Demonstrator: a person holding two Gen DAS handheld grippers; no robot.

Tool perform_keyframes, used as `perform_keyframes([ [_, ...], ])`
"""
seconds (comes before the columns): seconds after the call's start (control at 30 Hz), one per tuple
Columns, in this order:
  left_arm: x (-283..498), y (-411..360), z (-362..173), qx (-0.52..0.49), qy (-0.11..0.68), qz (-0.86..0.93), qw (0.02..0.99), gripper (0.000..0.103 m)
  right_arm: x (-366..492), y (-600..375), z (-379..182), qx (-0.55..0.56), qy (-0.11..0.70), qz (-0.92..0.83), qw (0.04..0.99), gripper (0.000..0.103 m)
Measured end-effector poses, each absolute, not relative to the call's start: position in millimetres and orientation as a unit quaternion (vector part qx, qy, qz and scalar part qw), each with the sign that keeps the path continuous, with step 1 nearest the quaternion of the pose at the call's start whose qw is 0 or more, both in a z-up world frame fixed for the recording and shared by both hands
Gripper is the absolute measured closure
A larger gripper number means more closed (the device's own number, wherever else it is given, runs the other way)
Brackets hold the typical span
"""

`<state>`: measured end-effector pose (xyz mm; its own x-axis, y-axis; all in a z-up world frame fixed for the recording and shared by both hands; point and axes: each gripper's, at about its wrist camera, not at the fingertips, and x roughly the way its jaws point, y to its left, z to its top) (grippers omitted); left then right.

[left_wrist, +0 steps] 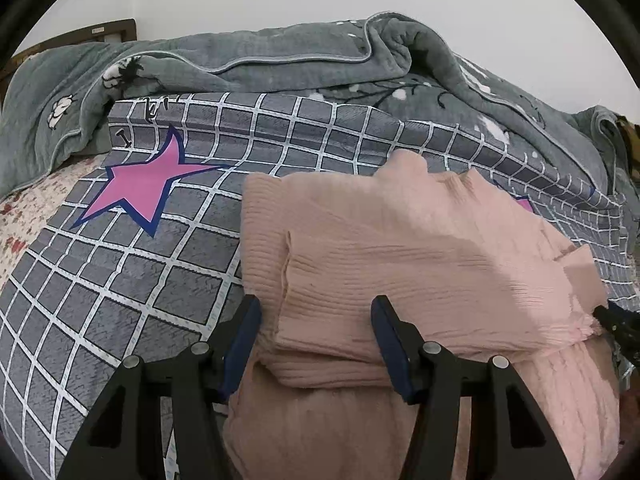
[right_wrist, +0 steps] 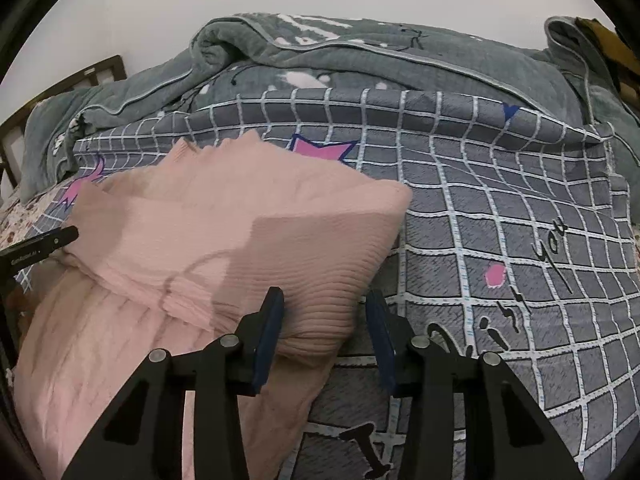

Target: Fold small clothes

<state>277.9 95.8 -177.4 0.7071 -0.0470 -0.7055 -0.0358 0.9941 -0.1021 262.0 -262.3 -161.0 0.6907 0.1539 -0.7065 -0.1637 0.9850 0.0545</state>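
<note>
A pink ribbed garment lies partly folded on the grey checked bedspread; a folded layer rests on top of a lower layer. My left gripper is open, its jaws standing either side of the folded layer's near left edge. In the right wrist view the same garment fills the left half. My right gripper is open, its jaws standing either side of the fold's near right corner. Each gripper shows at the edge of the other's view: the right one at the far right, the left one at the far left.
A rumpled grey-green blanket is heaped along the back of the bed. The bedspread has pink stars and black lettering. A dark wooden headboard stands at the far left, against a white wall.
</note>
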Motion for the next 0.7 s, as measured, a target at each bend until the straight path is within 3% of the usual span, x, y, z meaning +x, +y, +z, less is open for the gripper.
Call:
perform_keyframes([
  [0.37, 253.3, 104.3, -165.4, -0.062, 0.373, -0.018, 0.926, 0.053, 237.2, -264.3, -140.4, 0.009, 0.361, 0.081, 0.929, 0.062],
  [0.6, 222.8, 90.8, -148.5, -0.030, 0.360, -0.047, 0.931, 0.053, 170.0, -256.4, -128.2, 0.004, 0.372, 0.069, 0.926, 0.061],
  [0.7, 199.4, 97.2, -139.8, -0.059, 0.349, -0.063, 0.933, 0.042, 137.5, -256.0, -128.1, 0.014, 0.380, 0.071, 0.922, 0.061],
])
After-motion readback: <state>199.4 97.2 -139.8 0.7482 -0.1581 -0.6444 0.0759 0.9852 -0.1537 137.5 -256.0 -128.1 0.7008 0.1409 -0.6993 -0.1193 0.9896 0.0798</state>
